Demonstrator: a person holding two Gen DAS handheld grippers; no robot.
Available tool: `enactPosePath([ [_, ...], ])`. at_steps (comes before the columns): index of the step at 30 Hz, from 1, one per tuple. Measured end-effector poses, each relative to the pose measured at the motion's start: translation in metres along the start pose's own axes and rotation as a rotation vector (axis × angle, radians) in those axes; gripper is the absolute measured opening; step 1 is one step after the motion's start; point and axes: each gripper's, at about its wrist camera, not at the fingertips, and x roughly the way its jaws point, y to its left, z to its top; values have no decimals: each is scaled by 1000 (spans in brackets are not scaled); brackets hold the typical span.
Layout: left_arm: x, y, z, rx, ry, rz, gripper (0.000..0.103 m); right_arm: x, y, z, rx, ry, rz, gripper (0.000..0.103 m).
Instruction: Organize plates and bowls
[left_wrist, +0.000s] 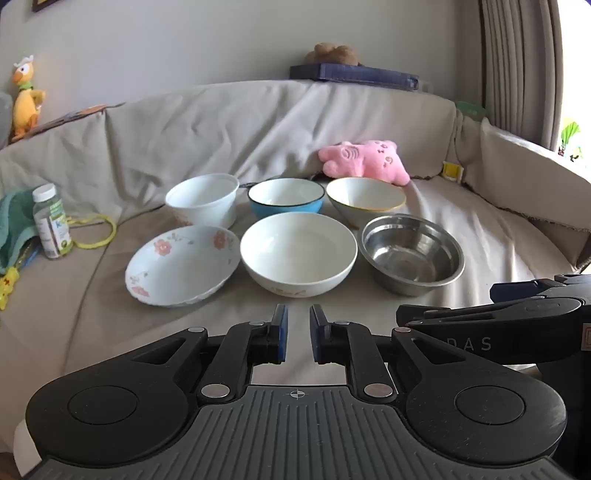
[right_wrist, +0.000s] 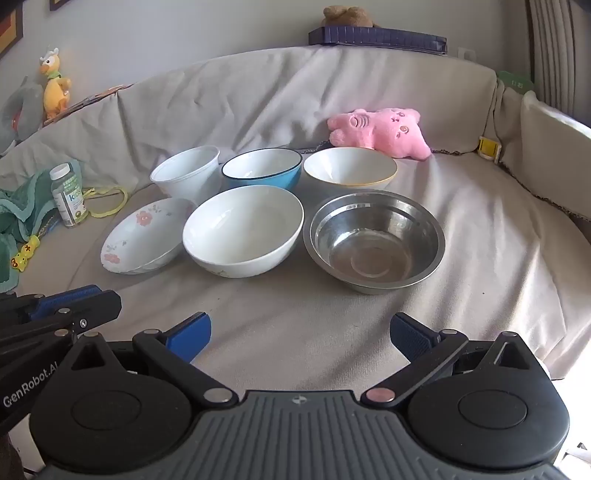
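On the cloth-covered sofa (right_wrist: 480, 236) six dishes sit in two rows of three, none stacked. At the back stand a white plastic tub (right_wrist: 186, 173), a blue bowl (right_wrist: 262, 168) and a yellow-rimmed bowl (right_wrist: 349, 168); in front lie a floral plate (right_wrist: 142, 236), tilted on the soft cover, a big white bowl (right_wrist: 242, 229) and a steel bowl (right_wrist: 375, 240). Neighbours stand just beside one another, some rims perhaps touching.

Both tools hang short of the front row, pointing down at it. The left tongs (left_wrist: 298, 332) are nearly closed with nothing between the pads. The right tongs (right_wrist: 300, 338) are spread wide, also empty, and face the gap between the white and steel bowls.

By my reading the sorting has not begun; this is the approach to a first pick. The steel bowl looks the likeliest for the right tongs, which must slip one pad inside the rim and one outside before closing. The soft cover may let a dish rock.
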Motion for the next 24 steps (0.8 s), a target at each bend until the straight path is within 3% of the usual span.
enactPosePath([
  [24,4,-1,-1,-9,29,-4,16,-3,1,1,-14,-8,-3,103],
])
